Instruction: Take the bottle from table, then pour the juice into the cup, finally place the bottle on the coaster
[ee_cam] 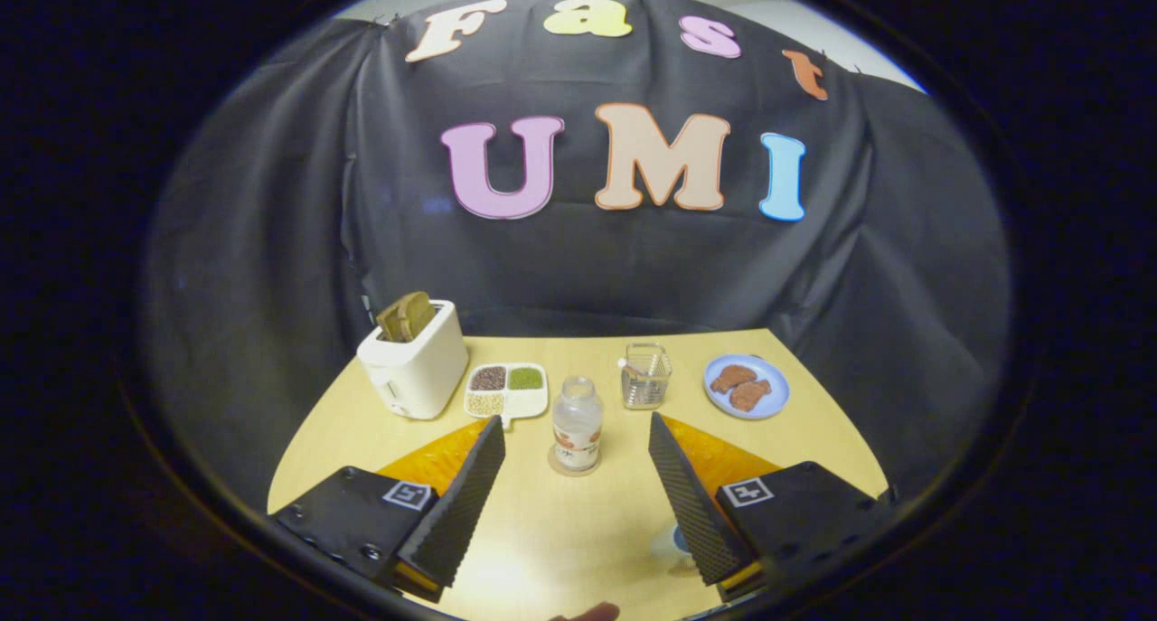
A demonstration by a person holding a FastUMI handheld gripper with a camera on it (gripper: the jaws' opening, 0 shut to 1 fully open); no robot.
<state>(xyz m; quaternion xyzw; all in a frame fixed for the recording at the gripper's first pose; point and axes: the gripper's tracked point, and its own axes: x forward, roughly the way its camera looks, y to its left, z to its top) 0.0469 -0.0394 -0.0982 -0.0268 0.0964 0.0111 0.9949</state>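
On the far left of the yellow wooden table (pixel 542 549) we see a cream toaster (pixel 414 368) standing upright, with slices of brown bread (pixel 406 316) sticking out of its top slot. Just to its right lies a white divided dish (pixel 506 391) holding three sorts of grain or beans: dark ones and green ones in the two back compartments, pale ones in the front one. Nearer to us, the gripper (pixel 577 438) reaches forward over the table with its two fingers spread wide apart and gripping nothing; the left finger (pixel 463 503) points toward the divided dish and the right finger (pixel 691 503) toward the plate side of the table. Between the fingertips and a little beyond them stands the bottle (pixel 577 422), upright, clear-walled with a label round its lower part, touched by neither finger. It rests on a round coaster (pixel 573 466), whose rim we see showing around the bottle's base. Beyond the bottle and to its right is the cup (pixel 645 376), a clear glass standing upright and apart from the bottle; we cannot tell whether it holds any liquid. Further right, near the table's far corner, sits a light blue plate (pixel 768 406) with two brown pieces of food (pixel 740 386) on it. Close beside the right finger, partly hidden by it, we make out a small pale round object (pixel 671 543) on the table that we cannot identify.
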